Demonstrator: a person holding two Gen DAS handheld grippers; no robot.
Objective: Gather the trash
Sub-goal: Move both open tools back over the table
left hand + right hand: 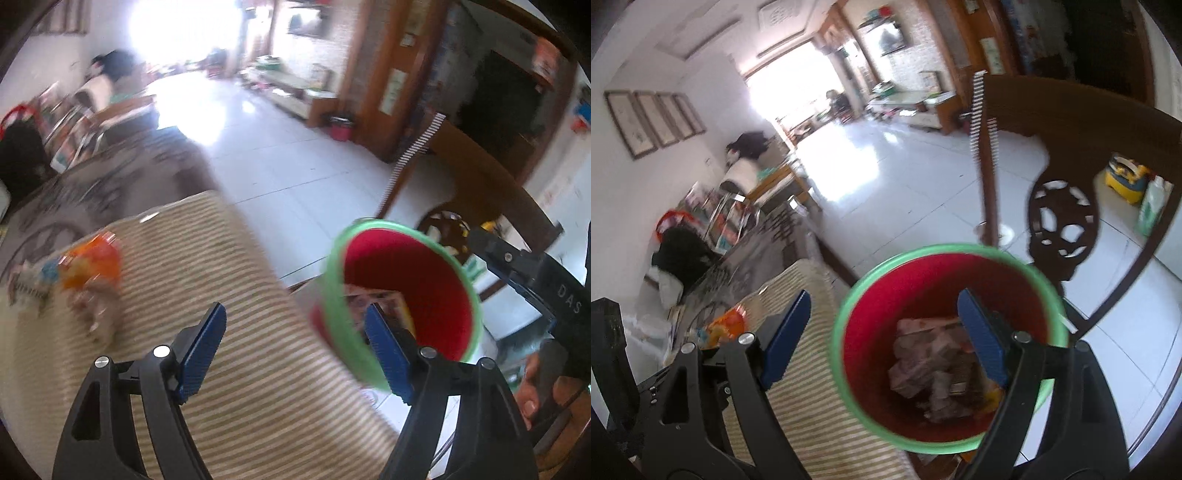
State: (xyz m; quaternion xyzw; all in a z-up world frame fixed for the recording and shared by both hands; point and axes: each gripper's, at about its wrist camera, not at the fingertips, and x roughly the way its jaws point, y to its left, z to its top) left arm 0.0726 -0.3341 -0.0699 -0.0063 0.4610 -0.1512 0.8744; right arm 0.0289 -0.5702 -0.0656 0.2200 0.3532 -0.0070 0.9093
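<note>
Both grippers, left [295,347] and right [882,332], have jaws apart, holding nothing. Red bin [923,295] sits lower right with trash [923,365] inside.

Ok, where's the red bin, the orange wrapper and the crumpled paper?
Red bin [871,343]: right wrist view, on its inner red wall.
Orange wrapper [92,264]: left wrist view, on its middle.
Crumpled paper [923,350]: right wrist view, on the pale wad inside the bin.

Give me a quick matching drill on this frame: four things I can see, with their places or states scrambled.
Things:
1. red bin
2. orange wrapper
3. crumpled paper
4. left hand-held gripper

Places or states:
A. lying on the striped mat
B. open, holding nothing
C. inside the bin
D. beside the table edge, green-rimmed

Pairs: 1-D, 2-A, 3-C, 4-B
</note>
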